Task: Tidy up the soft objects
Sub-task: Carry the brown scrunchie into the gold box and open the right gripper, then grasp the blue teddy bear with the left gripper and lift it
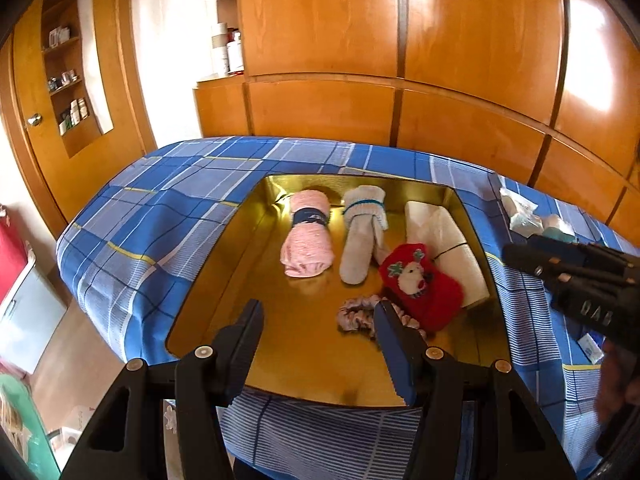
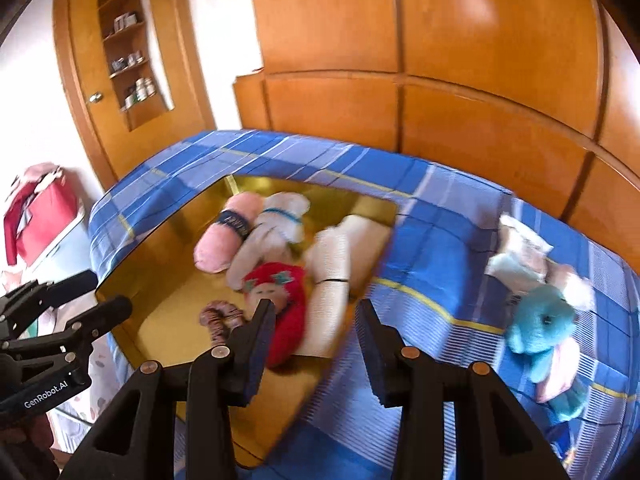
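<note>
Gold tray [image 1: 224, 280] sitting on a bed covered by a blue plaid sheet [image 1: 160, 208], with wooden wardrobe doors [image 1: 400, 40] behind it. Inside the tray, along its far side, lie 3 rolled soft items side by side: a pink rolled towel [image 1: 307, 236] with a dark band, a pale grey rolled sock bundle [image 1: 362, 232] tied with a teal band, and a white folded cloth [image 1: 448, 248] with a thin black band. A red Christmas sock [image 1: 424, 280] with a white figure on it lies in front of the white cloth and overlaps it. A patterned scrunchie [image 1: 356, 314] lies just in front of the red sock.

The left tongs [image 1: 320, 344] hang over the near part of the tray, spread wide apart and holding nothing. The scrunchie lies just ahead of the right-hand finger, which partly hides it, and the red sock is a little beyond that.

The right tongs [image 2: 316, 344] are also spread apart and empty, above the tray's right rim, in a blurred view. The red sock lies just ahead of the left-hand finger. Well to the right, outside the tray on the sheet, lie a blue plush toy [image 2: 540, 320] and some pale soft items [image 2: 520, 256] just beyond it.
</note>
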A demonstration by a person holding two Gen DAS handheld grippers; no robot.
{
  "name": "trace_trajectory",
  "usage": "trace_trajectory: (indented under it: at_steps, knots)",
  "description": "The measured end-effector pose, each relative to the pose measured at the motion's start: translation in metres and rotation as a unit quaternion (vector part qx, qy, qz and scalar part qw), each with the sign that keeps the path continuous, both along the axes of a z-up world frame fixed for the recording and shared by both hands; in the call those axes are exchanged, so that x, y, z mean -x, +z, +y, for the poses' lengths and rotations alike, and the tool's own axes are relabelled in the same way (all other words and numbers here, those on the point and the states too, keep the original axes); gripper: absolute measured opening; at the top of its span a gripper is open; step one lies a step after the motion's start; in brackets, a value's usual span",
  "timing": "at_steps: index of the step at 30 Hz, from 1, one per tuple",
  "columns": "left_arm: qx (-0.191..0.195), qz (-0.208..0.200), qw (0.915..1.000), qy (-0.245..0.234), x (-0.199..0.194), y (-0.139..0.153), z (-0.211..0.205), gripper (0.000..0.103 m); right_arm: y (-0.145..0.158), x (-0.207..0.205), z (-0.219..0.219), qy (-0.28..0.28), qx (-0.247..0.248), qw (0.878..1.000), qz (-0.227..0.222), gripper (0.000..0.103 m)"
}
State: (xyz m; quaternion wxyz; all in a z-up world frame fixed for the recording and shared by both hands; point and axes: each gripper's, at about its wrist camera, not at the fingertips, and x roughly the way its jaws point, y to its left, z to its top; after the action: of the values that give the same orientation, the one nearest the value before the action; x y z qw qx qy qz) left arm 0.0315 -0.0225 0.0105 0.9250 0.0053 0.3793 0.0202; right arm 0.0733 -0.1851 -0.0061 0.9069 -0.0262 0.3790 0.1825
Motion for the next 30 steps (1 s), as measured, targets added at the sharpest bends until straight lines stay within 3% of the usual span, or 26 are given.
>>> trace_trajectory:
  at_steps: [10, 21, 26, 30]
  knots:
    - [-0.008, 0.003, 0.9992, -0.039, -0.008, 0.002, -0.032, 0.058, 0.010, -0.004, -0.078, -0.077, 0.006, 0.997, -0.011, 0.042]
    - [-0.029, 0.010, 0.9960, -0.084, -0.019, 0.000, -0.071, 0.058, 0.014, -0.002, -0.171, -0.173, 0.018, 0.985, -0.018, 0.042]
    - [-0.024, 0.020, 0.9940, -0.105, -0.030, 0.001, -0.093, 0.058, 0.012, 0.002, -0.220, -0.232, 0.019, 0.972, -0.026, 0.042]
    - [-0.004, 0.033, 0.9919, -0.123, -0.044, 0.005, -0.112, 0.058, -0.003, 0.004, -0.264, -0.303, -0.026, 0.953, -0.008, 0.042]
